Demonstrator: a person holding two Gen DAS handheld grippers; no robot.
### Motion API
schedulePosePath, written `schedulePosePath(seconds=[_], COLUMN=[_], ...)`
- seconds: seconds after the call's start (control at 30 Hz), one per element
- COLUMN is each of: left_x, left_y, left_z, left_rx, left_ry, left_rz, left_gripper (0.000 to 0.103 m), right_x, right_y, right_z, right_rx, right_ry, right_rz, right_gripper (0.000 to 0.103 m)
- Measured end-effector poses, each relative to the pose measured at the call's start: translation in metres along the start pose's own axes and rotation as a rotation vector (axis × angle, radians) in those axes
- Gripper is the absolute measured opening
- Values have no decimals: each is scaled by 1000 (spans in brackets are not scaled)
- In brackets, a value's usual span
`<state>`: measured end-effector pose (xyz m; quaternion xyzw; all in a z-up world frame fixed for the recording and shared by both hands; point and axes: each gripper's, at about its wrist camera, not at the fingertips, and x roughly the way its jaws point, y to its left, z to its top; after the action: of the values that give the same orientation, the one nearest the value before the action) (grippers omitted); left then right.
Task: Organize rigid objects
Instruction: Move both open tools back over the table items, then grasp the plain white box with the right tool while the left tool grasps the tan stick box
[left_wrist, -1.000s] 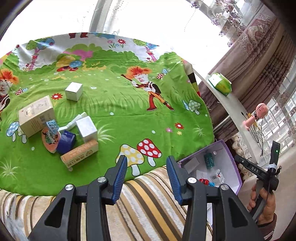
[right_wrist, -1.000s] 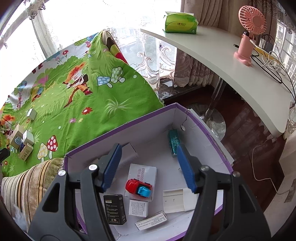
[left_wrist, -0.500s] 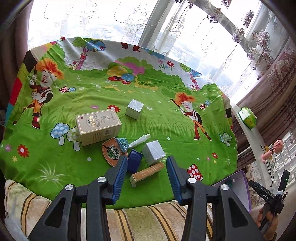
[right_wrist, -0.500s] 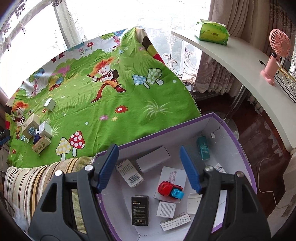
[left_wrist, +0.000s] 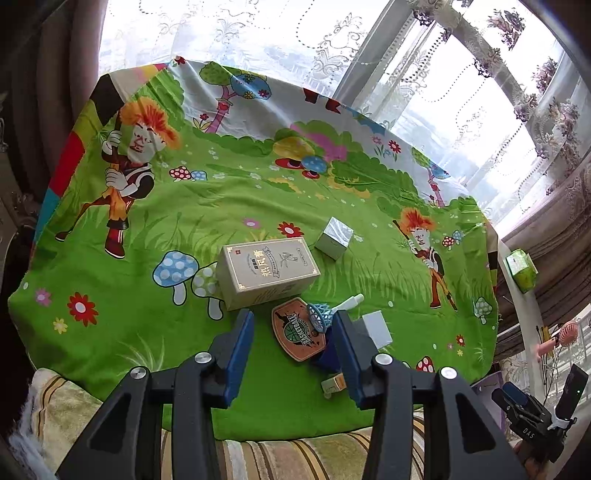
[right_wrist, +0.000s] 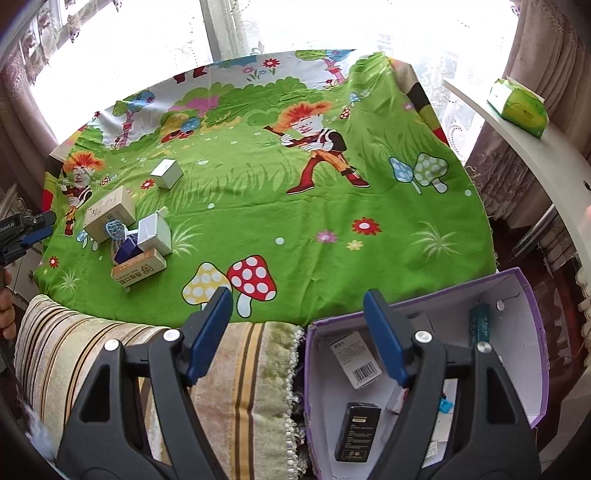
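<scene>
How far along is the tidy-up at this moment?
Partly done: the purple box already holds several items, including a black carton. Nothing is in hand; the left claw and right claw are both empty. Left on the green cloth: the beige box, silver cube and the small pile beside them.

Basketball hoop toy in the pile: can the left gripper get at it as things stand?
Probably yes. The left gripper is open and empty, with the hoop toy lying on top, nothing over it. The beige box and white box crowd its sides, though.
</scene>
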<state>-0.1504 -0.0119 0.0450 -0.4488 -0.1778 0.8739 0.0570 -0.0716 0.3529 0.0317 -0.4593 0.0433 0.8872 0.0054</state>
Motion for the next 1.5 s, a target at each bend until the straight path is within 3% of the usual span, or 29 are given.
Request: schedulePosePath(seconds=[0.37,0.53,0.63,0.77,0.87,1.03,1.27,1.4,1.5], left_x=[24,38,49,63,73,86,97,103,106], left_y=[16,8,-13,-42,-53,-61,-70,-72,-73], left_z=[4,-7,-18,-37,-45,-47,-56,-57,-61], left_rx=[-25,14,130,335,412,495,570,575,588], left_ry=[43,117,172,229,272,291,344,357,377], left_rz=[6,-57,-105,-110,-148,-117,-147,-150,-155], left_gripper=[53,53,53,53,52,52,38,36,26], right_x=[35,56,69,83,95,113,130,140,147], right_y=[83,117,133,144,148,153,161,163,162], right_z=[23,32,38,46,51,57,57,56,56], right_rx=[-134,-196,-225,-237,-234,-233,-255,-261,-261], right_ry=[41,64,81,101,119,150,173,191,210], right_rz=[76,99,105,125,140,160,162,161,168], right_gripper=[77,77,77,76,76,76,76,76,59])
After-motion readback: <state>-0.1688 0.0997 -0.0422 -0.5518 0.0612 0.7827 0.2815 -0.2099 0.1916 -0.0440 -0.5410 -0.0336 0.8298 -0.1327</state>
